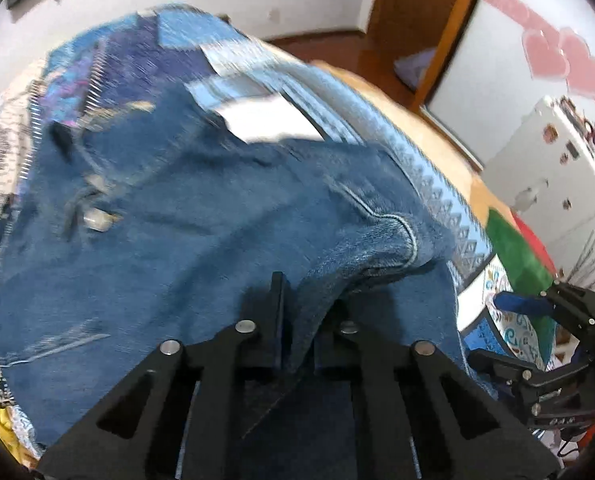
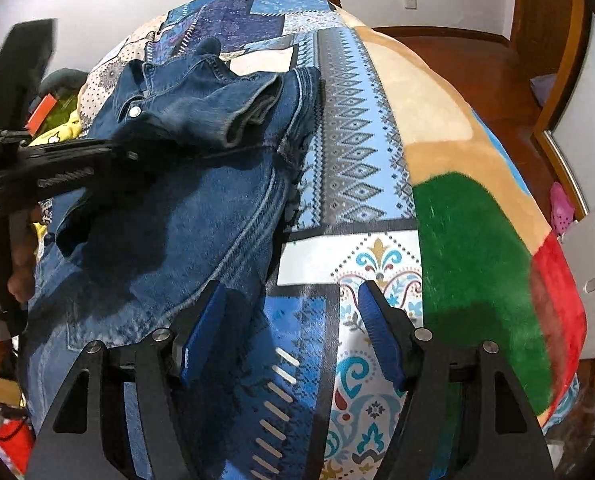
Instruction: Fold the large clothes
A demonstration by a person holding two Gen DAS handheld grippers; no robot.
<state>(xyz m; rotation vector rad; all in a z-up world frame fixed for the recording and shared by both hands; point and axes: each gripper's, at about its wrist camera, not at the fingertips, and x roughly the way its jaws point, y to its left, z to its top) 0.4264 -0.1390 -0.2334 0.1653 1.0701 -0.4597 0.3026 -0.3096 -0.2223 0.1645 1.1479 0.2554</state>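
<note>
A blue denim jacket lies on a bed with a patterned blue bedspread. My left gripper is shut on a fold of the jacket's denim, which runs up between its fingers. In the right wrist view the jacket lies partly folded at the left, with a sleeve cuff on top; the left gripper comes in from the left over it. My right gripper is open and empty, hovering above the bedspread just right of the jacket's edge.
A beige, green and red blanket covers the bed's right side. Wooden floor and a door frame lie beyond. A white cabinet stands at the right. Yellow cloth lies at the bed's left.
</note>
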